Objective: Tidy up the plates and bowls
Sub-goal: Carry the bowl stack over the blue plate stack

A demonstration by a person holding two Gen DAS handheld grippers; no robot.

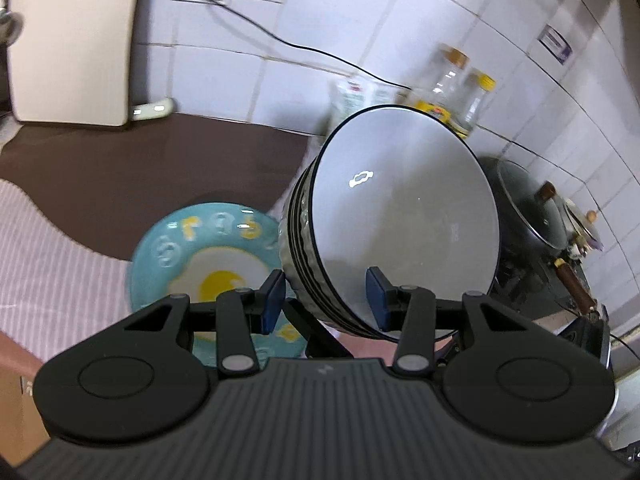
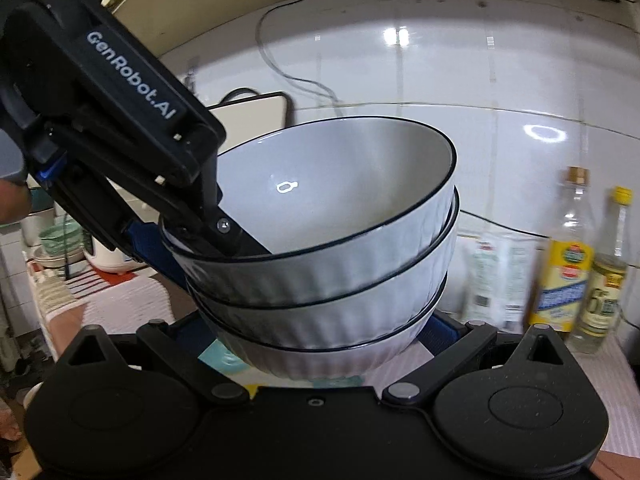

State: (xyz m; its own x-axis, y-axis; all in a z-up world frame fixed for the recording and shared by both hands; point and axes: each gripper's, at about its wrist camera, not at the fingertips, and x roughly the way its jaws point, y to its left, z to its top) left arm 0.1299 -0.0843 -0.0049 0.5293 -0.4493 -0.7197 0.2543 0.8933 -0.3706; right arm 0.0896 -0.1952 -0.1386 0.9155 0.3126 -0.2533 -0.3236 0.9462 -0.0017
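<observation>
Above the bench point(image 1: 120, 160), both tongs, left point(image 1: 326, 300) and right point(image 2: 316, 330), grip the stack of three white ribbed bowls point(image 2: 332, 280).

light: dim indoor, cool cast
glare: bright spots on wall tiles point(image 2: 400, 36); small lamp glint inside top bowl point(image 2: 286, 187)
blur: bottles point(image 1: 452, 80) and packets point(image 1: 352, 96) smeared
distortion: strong fisheye, tile lines bend at edges
shadow: tool bodies near black

three stacked bowls point(image 2: 320, 280), one egg-print plate point(image 1: 208, 264), two bottles point(image 2: 568, 256).
</observation>
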